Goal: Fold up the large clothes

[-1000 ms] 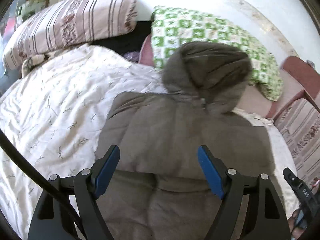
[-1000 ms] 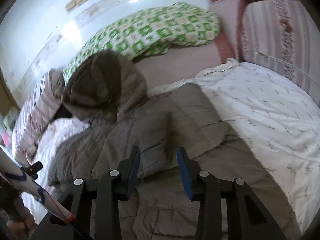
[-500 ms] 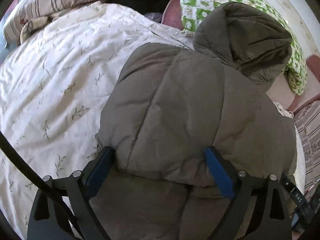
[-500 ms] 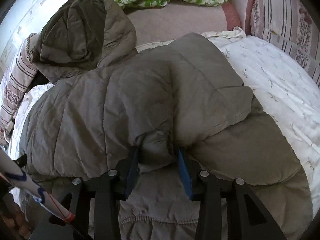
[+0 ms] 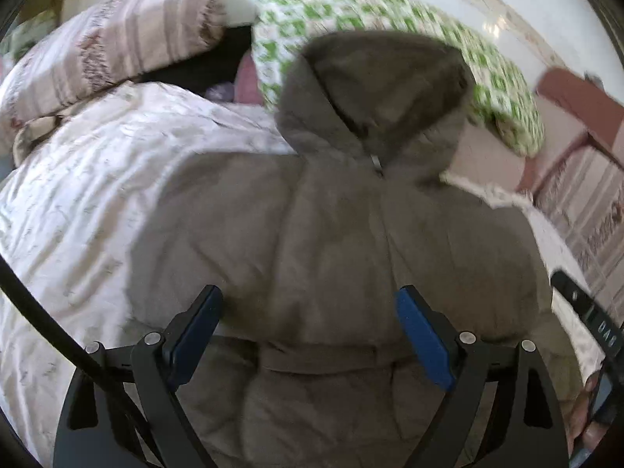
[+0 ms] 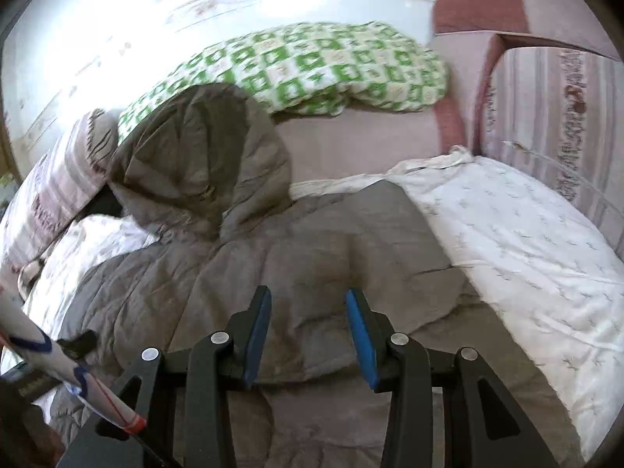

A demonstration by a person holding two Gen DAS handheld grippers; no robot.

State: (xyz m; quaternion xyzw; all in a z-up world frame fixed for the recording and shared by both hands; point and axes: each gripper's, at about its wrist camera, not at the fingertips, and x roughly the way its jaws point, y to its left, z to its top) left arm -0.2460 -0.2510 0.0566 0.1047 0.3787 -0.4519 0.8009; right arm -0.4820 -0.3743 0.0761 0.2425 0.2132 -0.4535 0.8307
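A large grey-brown padded hooded jacket (image 5: 331, 234) lies on the bed, hood (image 5: 382, 89) toward the pillows, its lower part folded up over the body. It also shows in the right wrist view (image 6: 312, 257), with its hood (image 6: 202, 156). My left gripper (image 5: 308, 312) is open wide, its blue pads just above the folded edge, holding nothing. My right gripper (image 6: 308, 312) is open over the jacket's folded edge, empty.
A white quilt with a leaf print (image 5: 85, 202) covers the bed (image 6: 526, 241). A green checked pillow (image 6: 312, 66), a striped pillow (image 5: 117, 46) and a pink headboard (image 6: 507, 4) lie beyond the hood. A black cable (image 5: 39, 312) crosses at left.
Both grippers have pulled back and lifted from the jacket's folded edge. The right gripper's jaws have widened. The jacket lies still with its lower part folded up.
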